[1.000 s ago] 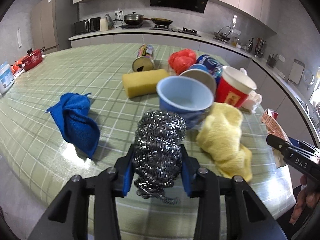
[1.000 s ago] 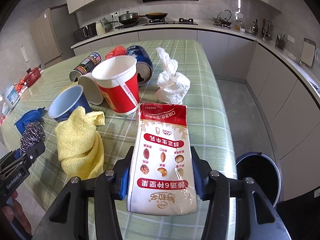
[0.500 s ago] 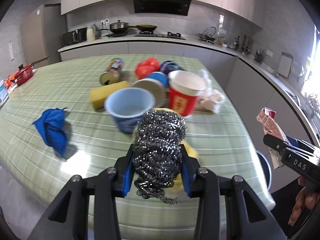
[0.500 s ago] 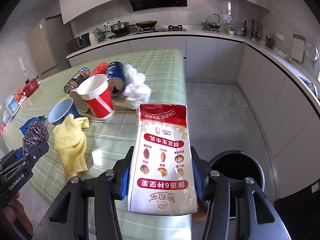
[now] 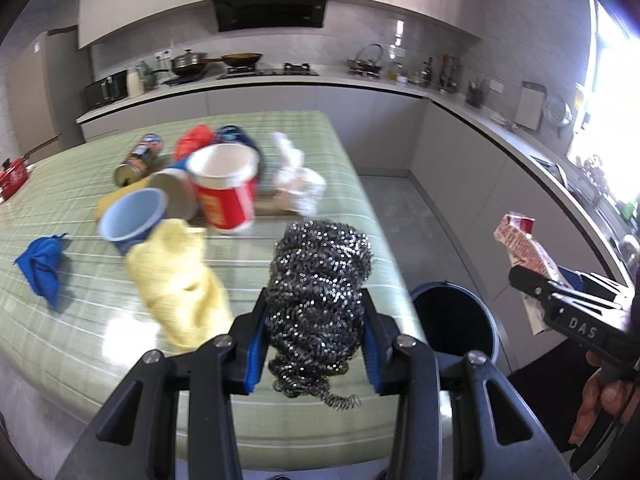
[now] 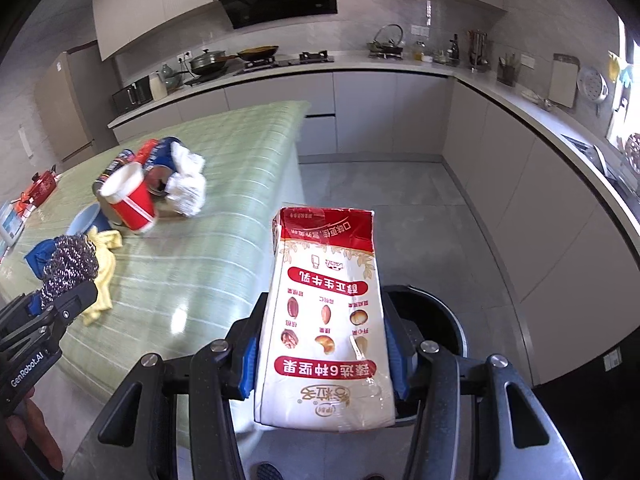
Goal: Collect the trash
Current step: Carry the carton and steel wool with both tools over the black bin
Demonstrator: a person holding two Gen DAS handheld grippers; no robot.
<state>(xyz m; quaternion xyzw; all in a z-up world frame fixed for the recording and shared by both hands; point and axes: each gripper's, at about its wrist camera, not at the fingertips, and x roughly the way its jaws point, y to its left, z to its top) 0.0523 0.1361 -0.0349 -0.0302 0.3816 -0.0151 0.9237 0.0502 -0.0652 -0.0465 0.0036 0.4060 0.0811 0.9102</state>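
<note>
Right wrist view: right gripper [image 6: 322, 356] pinches the red-and-white milk carton [image 6: 326, 316] above the round black bin [image 6: 444, 320] past the table's corner; left gripper [image 5: 314, 344] clamps the steel-wool scrubber [image 5: 318, 300]. Next up, probably drop both in.

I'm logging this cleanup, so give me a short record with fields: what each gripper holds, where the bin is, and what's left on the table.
left gripper: shut on steel scourer
right gripper: shut on milk carton
bin: open, on the floor beside the table's end, below the carton
table: red cup, blue cup, yellow cloth, blue cloth, cans, white tissue
</note>
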